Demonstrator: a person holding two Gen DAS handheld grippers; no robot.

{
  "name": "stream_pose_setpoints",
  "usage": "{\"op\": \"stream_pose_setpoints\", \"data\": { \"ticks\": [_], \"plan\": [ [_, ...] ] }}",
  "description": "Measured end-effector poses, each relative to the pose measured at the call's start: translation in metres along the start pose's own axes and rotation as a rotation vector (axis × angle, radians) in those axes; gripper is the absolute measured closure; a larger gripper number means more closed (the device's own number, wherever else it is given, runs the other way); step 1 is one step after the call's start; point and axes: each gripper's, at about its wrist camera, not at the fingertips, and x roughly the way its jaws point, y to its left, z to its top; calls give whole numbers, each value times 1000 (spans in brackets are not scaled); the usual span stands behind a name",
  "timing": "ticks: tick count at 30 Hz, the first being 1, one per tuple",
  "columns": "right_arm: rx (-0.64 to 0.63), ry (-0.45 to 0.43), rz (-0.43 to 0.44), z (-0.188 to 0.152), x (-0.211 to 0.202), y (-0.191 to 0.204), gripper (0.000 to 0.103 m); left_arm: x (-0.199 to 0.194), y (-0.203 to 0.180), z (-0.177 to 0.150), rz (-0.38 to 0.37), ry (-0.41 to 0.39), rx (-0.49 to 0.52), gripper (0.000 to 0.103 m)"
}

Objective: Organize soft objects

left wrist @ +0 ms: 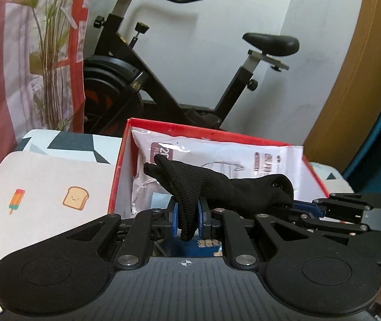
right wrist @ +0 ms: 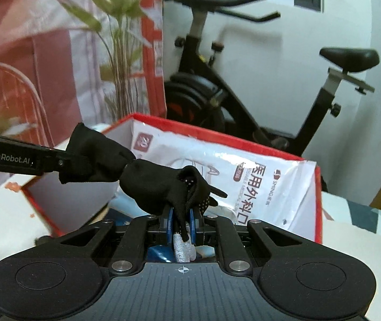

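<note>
Black glove (left wrist: 212, 184) stretched between two grippers above an open red box (left wrist: 115, 182)
Left gripper (left wrist: 187, 215) pinches one end of the glove between its blue pads; right gripper (right wrist: 181, 220) clamps the other end. A white plastic packet (right wrist: 265, 187) lies in the box, with an exercise bike (left wrist: 142, 80) behind

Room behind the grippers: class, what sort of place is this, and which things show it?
Probably a room in a home, perhaps a spare or living room: an exercise bike by a white wall, a potted plant, and a red box on a patterned cloth.
</note>
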Motion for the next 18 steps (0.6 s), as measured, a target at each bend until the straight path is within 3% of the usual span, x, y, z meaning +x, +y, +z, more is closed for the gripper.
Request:
{"op": "stream_pose_setpoints", "data": {
  "ticks": [8,12,16,18],
  "plan": [
    [17,61,0,3,29,-4,91,24,15,2,5,43,7,88],
    [26,77,-20,3,34,-4,90,30,12,3,9,41,60,83],
    [37,94,-59,2,37,-10,79,31,9,3,24,32,111,65],
    [20,78,-88,2,33,-9,58,28,9,3,39,22,123,65]
  ]
}}
